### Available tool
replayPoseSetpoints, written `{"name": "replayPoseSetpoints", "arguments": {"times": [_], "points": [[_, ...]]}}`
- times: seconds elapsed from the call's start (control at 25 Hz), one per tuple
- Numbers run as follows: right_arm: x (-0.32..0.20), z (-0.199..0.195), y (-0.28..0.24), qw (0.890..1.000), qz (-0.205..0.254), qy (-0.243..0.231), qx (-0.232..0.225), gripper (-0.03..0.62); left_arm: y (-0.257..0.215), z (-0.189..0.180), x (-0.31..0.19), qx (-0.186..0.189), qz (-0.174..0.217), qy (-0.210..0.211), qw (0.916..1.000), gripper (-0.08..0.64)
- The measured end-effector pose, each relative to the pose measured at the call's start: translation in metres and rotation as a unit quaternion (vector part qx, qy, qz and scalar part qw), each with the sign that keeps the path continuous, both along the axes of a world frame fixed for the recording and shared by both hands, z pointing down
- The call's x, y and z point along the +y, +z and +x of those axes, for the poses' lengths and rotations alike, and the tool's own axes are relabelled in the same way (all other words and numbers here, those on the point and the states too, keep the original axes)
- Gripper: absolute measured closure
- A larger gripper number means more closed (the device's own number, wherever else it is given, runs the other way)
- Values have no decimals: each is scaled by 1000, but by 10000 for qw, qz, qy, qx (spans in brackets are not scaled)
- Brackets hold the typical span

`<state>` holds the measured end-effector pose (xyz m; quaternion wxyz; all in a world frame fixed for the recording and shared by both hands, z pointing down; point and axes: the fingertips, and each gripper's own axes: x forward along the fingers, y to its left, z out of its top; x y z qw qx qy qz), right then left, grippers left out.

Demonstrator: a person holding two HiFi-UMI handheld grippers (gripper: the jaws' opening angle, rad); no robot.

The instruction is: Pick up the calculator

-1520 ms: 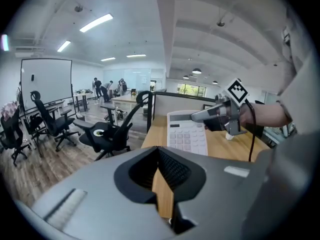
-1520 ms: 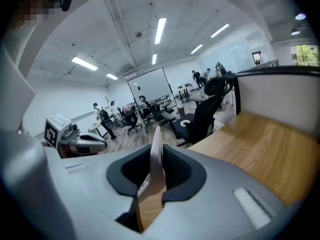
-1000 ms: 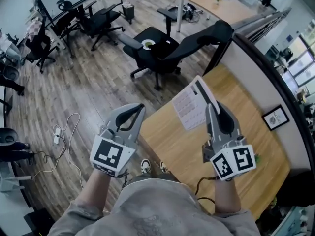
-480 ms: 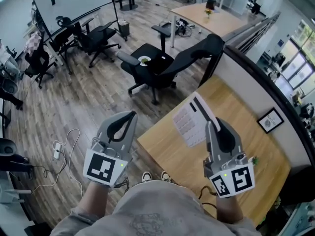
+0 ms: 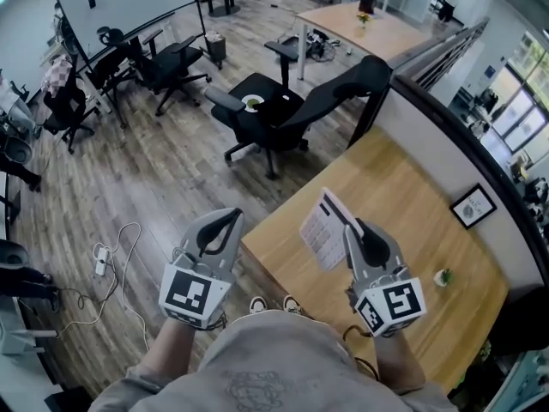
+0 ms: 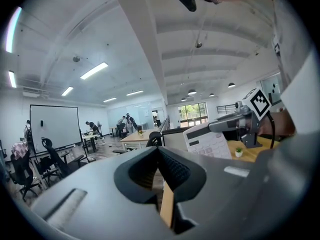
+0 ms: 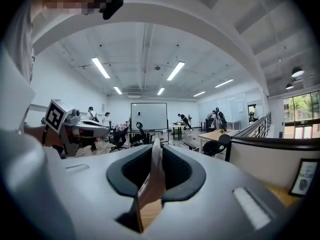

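The calculator (image 5: 322,230) is white with a dark display strip. It is lifted off the wooden desk (image 5: 412,196) and tilted on edge, with my right gripper (image 5: 352,227) shut on its near end. In the right gripper view the calculator (image 7: 155,176) runs edge-on between the jaws of the right gripper (image 7: 156,151). My left gripper (image 5: 228,221) hovers over the floor left of the desk corner, its jaws closed tip to tip with nothing in them. In the left gripper view the left gripper (image 6: 158,150) has the calculator (image 6: 207,141) and the right gripper (image 6: 235,126) off to its right.
A black office chair (image 5: 283,93) stands beyond the desk's far corner. A framed picture (image 5: 473,206) leans against the partition, and a small potted plant (image 5: 443,276) sits near my right hand. A power strip with cable (image 5: 101,237) lies on the floor at left.
My right gripper has come down and in towards me with the calculator still in it. The left gripper has shifted only a little beside the desk corner.
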<state>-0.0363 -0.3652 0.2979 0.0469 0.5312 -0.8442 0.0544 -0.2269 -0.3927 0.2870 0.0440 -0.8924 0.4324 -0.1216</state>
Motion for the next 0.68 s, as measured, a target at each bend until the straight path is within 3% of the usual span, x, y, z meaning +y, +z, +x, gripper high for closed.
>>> {"name": "replayPoseSetpoints", "arguments": {"times": [0.08, 0.28, 0.68], "points": [[0, 0, 0, 10000, -1, -14, 28, 531, 2, -3, 1, 37, -135, -80, 9999, 558], [0, -2, -1, 10000, 14, -44, 16, 531, 0, -7, 1, -18, 31, -77, 10000, 558], [0, -5, -10, 10000, 39, -72, 10, 531, -1, -10, -3, 111, 4, -123, 9999, 558]]}}
